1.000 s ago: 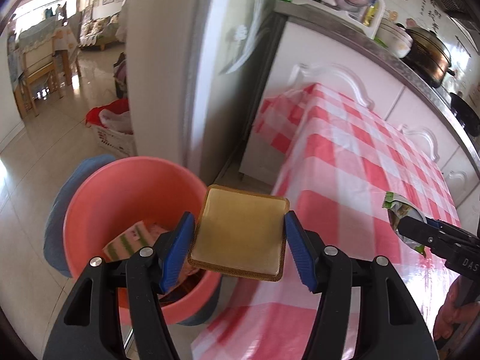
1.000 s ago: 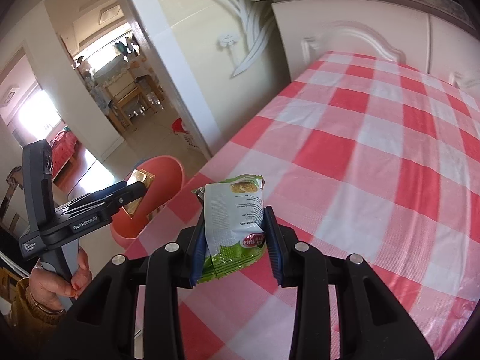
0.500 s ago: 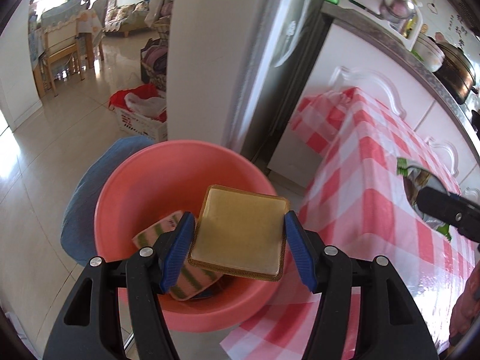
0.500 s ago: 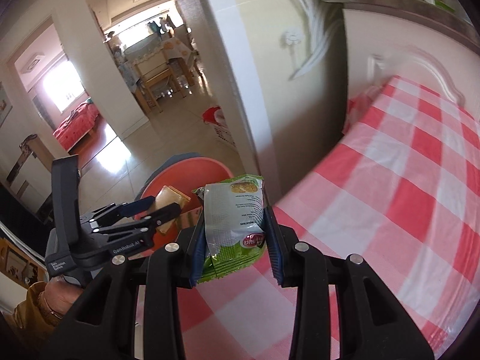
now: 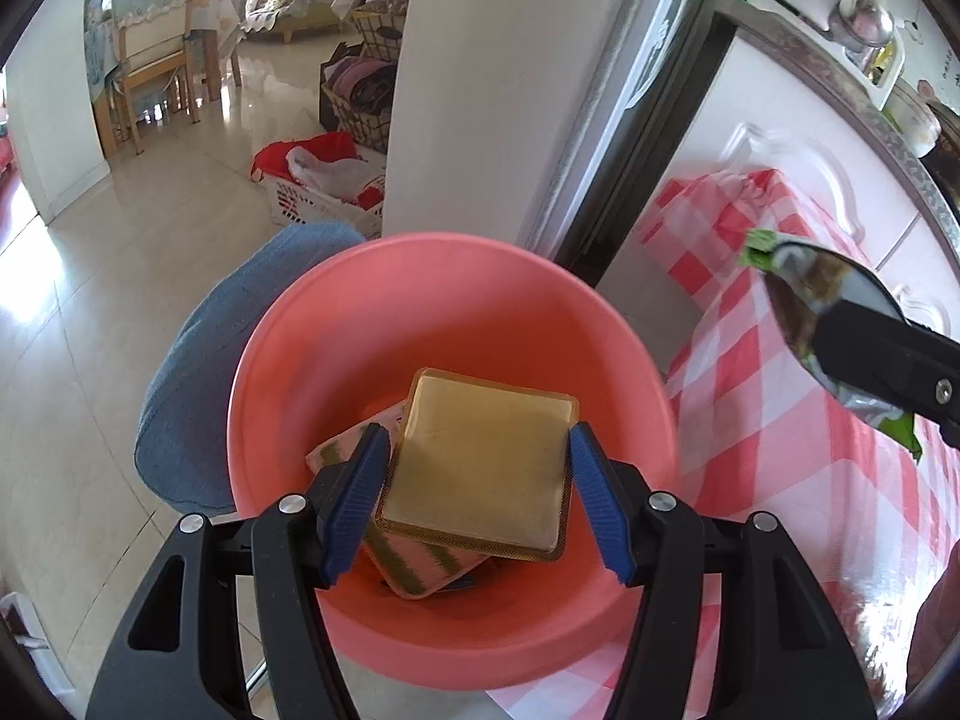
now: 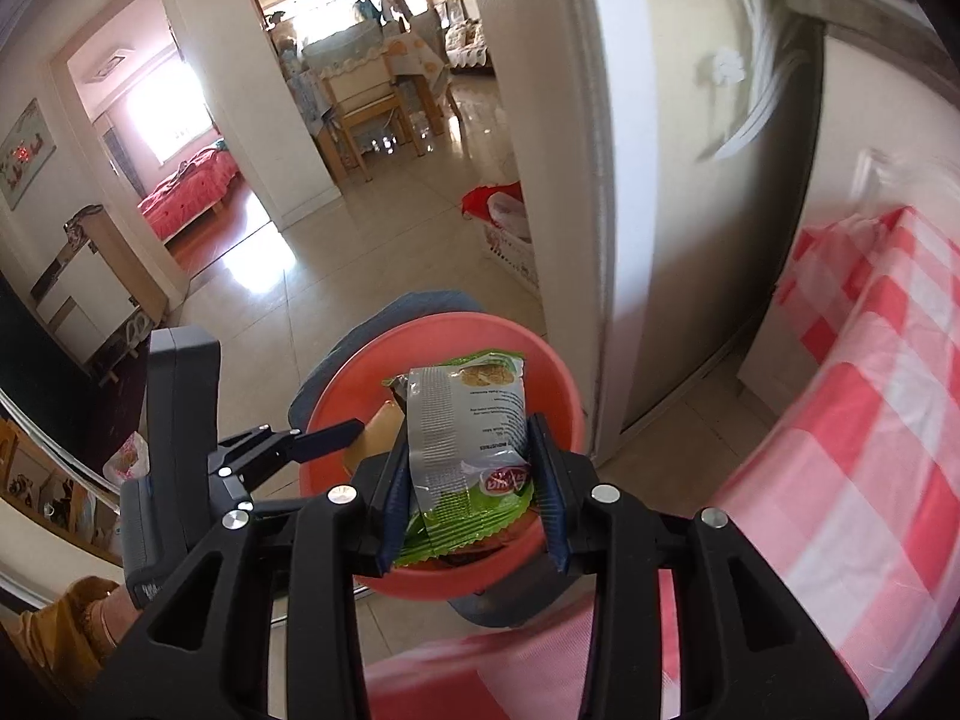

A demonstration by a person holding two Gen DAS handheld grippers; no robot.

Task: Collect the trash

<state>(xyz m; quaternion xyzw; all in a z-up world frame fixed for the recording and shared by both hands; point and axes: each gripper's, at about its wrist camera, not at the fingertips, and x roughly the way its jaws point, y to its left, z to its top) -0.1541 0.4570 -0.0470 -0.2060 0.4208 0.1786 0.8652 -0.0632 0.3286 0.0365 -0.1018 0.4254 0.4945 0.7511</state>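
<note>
Snack packet [image 6: 465, 432] pinched in right fingers, label unreadable, gold pouch [image 5: 480, 462] gripped by left fingers over pink bin [image 5: 300, 360]

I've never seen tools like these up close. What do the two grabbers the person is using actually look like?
Both are black plastic. The left gripper and right gripper each have two angular arms with cut-out slots, silver screw heads at the joints and ribbed blue pads on the fingers. The left one has a boxy black handle with small white lettering. The holding hand wears a mustard-yellow sleeve.

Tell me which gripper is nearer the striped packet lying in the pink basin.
Left. The left gripper hangs right above the striped packet; the right gripper sits off toward the basin's table side.
</note>
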